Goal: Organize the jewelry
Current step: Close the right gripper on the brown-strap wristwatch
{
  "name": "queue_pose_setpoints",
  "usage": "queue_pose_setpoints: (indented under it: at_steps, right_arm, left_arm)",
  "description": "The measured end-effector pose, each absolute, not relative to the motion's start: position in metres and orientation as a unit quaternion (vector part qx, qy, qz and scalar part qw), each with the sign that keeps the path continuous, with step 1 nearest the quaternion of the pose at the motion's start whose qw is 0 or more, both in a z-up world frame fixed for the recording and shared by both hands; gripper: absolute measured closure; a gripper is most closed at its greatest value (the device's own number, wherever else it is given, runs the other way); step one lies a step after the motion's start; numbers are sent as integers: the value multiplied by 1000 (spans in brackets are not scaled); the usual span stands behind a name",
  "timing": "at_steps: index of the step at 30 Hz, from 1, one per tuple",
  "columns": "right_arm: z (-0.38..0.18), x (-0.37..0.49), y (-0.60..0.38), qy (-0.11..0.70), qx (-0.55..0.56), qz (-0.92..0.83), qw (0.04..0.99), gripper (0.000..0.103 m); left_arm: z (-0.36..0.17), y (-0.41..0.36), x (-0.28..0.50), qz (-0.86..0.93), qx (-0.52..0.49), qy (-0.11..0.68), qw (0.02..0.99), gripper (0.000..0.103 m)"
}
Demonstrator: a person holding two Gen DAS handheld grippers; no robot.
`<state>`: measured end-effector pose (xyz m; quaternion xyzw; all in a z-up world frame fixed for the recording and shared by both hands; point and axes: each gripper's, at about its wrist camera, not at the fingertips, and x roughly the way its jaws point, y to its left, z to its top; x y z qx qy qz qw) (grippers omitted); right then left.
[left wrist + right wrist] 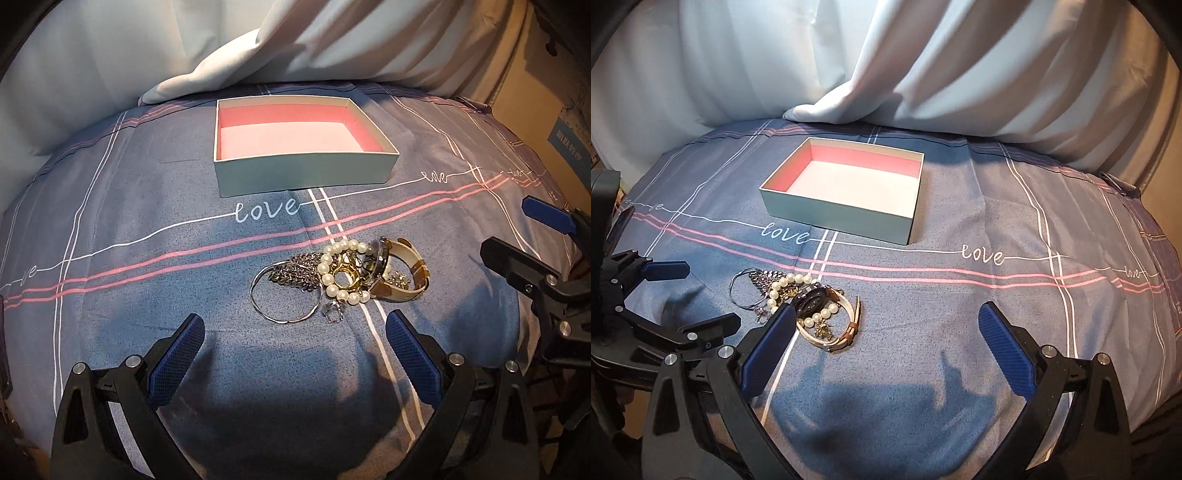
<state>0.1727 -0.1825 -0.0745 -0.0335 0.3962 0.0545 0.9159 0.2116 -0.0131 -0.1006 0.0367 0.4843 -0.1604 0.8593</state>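
The left gripper [295, 326] hung over the bed with its blue-padded fingers [177, 360] spread wide and nothing between them. Just beyond its tips lay the jewelry in one small heap on the grey-blue bedsheet [147, 295]: a thin silver bangle [284, 293] nearest the left finger, a grey metal chain [297, 275] lying partly across the bangle, a pearl bracelet [334, 273] looped around a gold ring [345, 278], and a wristwatch [391, 271] with a cream strap leaning against the pearls on the right. A small clear-stoned ring [332, 312] sat at the near edge of the heap, touching the bangle.

The right gripper [886, 328] was likewise wide open and held nothing — its left finger [772, 347] stood in front of the heap and hid part of the watch in the right wrist view, and whether it touched anything could not be told.

Farther back, well apart from the heap, an open box [306, 171] with pale green walls and a pink lining rested on the sheet, just behind the word "love" [266, 210] printed there. Nothing lay inside it. Behind the box a white curtain [295, 44] hung down onto the bed.
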Motion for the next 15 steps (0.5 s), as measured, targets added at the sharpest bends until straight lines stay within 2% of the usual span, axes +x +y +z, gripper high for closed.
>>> queue_pose_setpoints:
  at_steps: [4, 6, 8, 9, 10, 12, 13, 14, 15]
  right_arm:
    - [-98, 202, -179, 431, -38, 58, 900, 6]
    - [-112, 213, -176, 447, -41, 62, 891, 10]
    - [-127, 220, -172, 467, -42, 71, 880, 33]
    - [-135, 223, -171, 478, -39, 79, 874, 39]
    - [-142, 226, -170, 488, -40, 85, 868, 46]
    - [-152, 226, -164, 488, -57, 86, 867, 49]
    - [-153, 226, -162, 484, -64, 90, 868, 54]
    - [-152, 225, -160, 482, -65, 98, 868, 67]
    - [-151, 224, -158, 480, -64, 106, 868, 75]
  left_arm:
    - [-115, -15, 233, -138, 75, 495, 854, 6]
    - [-124, -16, 241, -137, 85, 503, 849, 6]
    - [-132, -16, 246, -136, 88, 512, 844, 11]
    - [-137, -15, 248, -139, 86, 518, 840, 19]
    - [-139, -15, 248, -135, 88, 517, 840, 21]
    - [-140, -17, 247, -135, 101, 507, 845, 25]
    - [-140, -19, 246, -137, 108, 504, 846, 27]
    - [-140, -19, 246, -138, 112, 500, 847, 30]
    - [-140, -20, 247, -138, 115, 498, 848, 34]
